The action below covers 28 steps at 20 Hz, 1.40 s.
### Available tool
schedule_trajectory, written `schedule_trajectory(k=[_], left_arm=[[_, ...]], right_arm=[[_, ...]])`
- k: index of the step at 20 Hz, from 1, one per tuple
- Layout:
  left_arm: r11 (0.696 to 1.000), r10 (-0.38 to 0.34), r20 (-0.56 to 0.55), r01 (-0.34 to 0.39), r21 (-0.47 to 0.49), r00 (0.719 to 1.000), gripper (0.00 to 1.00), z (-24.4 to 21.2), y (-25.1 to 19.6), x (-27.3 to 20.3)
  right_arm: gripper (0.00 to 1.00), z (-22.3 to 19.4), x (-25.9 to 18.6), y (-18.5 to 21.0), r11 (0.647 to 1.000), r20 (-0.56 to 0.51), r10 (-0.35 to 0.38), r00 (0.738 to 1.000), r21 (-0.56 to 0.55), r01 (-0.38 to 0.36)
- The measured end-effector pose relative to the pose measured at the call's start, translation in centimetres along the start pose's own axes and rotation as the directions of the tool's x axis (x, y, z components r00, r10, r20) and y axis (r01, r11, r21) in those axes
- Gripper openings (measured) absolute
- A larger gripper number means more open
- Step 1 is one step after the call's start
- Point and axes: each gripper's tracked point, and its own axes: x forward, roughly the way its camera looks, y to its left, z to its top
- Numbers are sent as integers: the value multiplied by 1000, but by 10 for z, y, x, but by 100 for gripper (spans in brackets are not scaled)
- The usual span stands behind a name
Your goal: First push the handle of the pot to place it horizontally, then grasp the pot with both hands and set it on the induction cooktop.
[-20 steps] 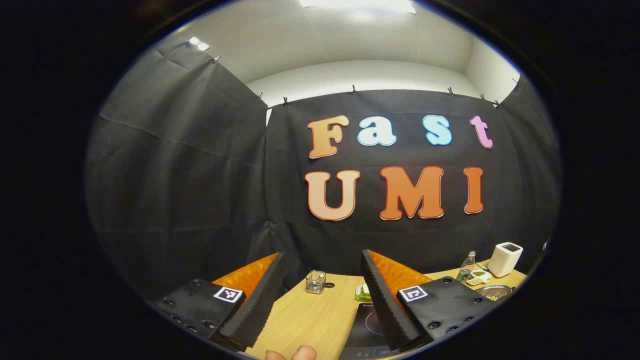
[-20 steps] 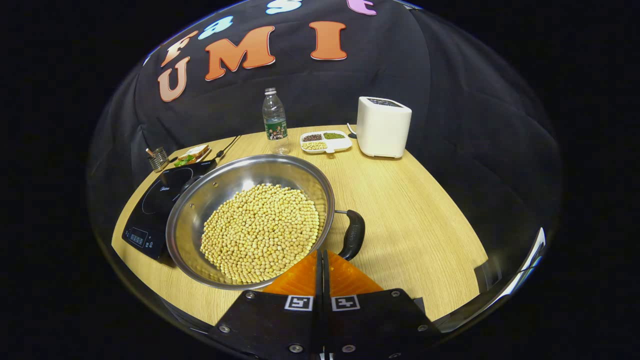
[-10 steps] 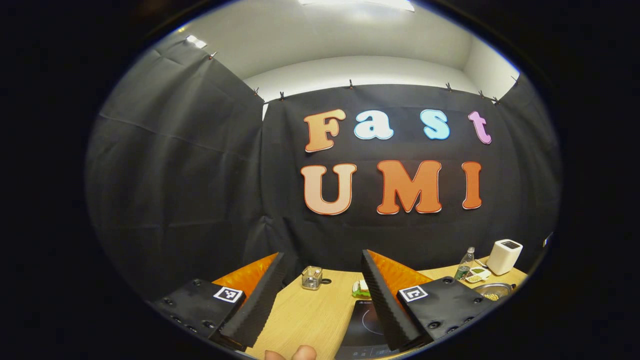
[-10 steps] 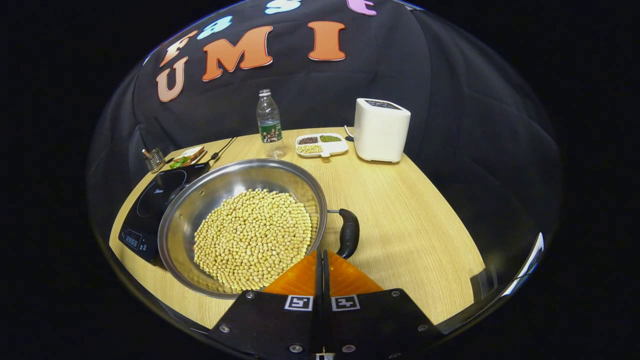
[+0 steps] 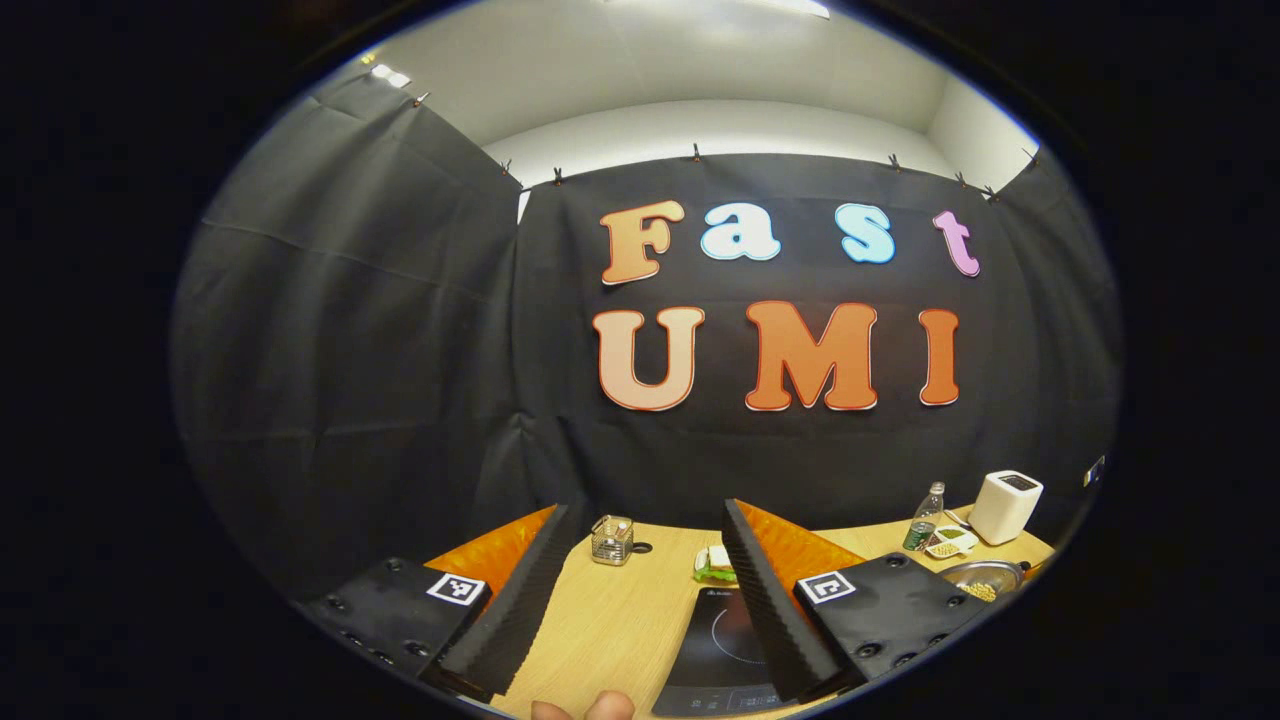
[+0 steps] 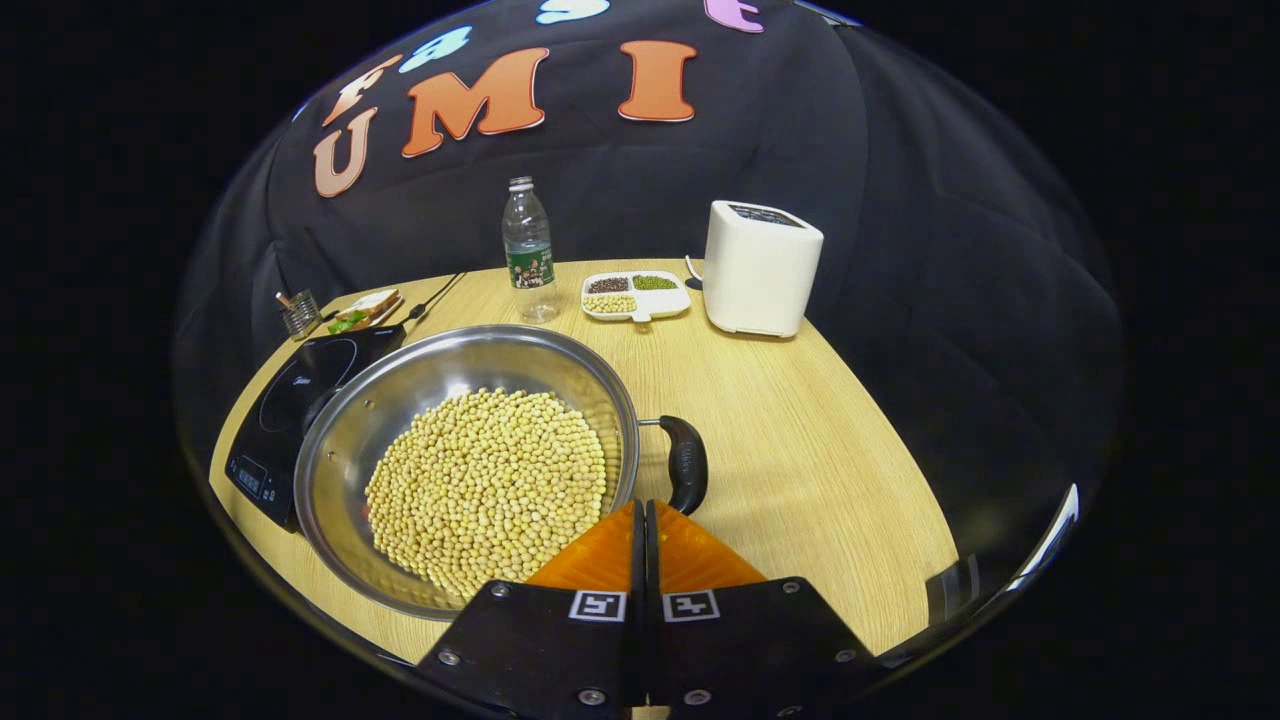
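Right gripper [image 6: 645, 520]: fingers pressed flat together with nothing between them, tips just short of the pot's near rim.
Pot [image 6: 470, 465]: steel, filled with soybeans [image 6: 487, 487], resting on the bench [image 6: 820, 450] directly ahead of those fingers and a little to their left.
Pot handle [image 6: 686, 464]: black loop just beyond the fingertips, slightly to their right.
Step in hand: judged to be the handle push; the closed fingers are set as a pusher and the lift is not yet begun.
Next move: a short nudge of the tips against the handle to swing it level, gentle so the beans stay put.
Left gripper [image 5: 645, 590]: fingers spread wide and empty, held above the bench.
Induction cooktop [image 5: 725, 650]: between and just ahead of the left fingers; beyond the pot's left side from the right fingers, touching or slightly under it.
Open room: bare bench right of the handle.
Far edge: bottle [image 6: 528, 250], divided dish [image 6: 634, 296] and white appliance [image 6: 760, 268] well beyond the pot.
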Motion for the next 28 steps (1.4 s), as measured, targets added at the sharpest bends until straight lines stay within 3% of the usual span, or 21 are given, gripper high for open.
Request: schedule_trajectory(k=[10, 15, 20, 24, 25, 27, 28], left_arm=[[995, -93, -89, 91, -32, 992, 99, -51, -53, 1], [990, -133, -129, 138, 24, 983, 99, -85, -92, -2], [965, -261, -215, 250, -77, 941, 98, -125, -156, -11], [946, -323, -262, 306, -102, 910, 98, -149, -198, -18], [940, -341, -279, 323, -111, 898, 99, -157, -208, -19], [925, -381, -320, 359, -129, 868, 98, -173, -231, -23], [918, -396, -341, 372, -136, 853, 98, -181, -241, -25]], right_arm=[[0, 7, 8, -5, 1000, 6, 10, 1000, -13, -10], [0, 7, 8, -6, 1000, 6, 16, 1000, 1, -16], [0, 19, 0, -20, 999, 56, -41, 998, -24, 43], [0, 24, -13, -14, 1000, 85, -11, 996, 12, 10], [3, 26, -13, -14, 1000, 94, -8, 996, 22, 6], [20, 30, -14, -11, 1000, 111, 0, 994, 25, -2], [24, 32, -13, -10, 1000, 119, 0, 993, 25, -3]])
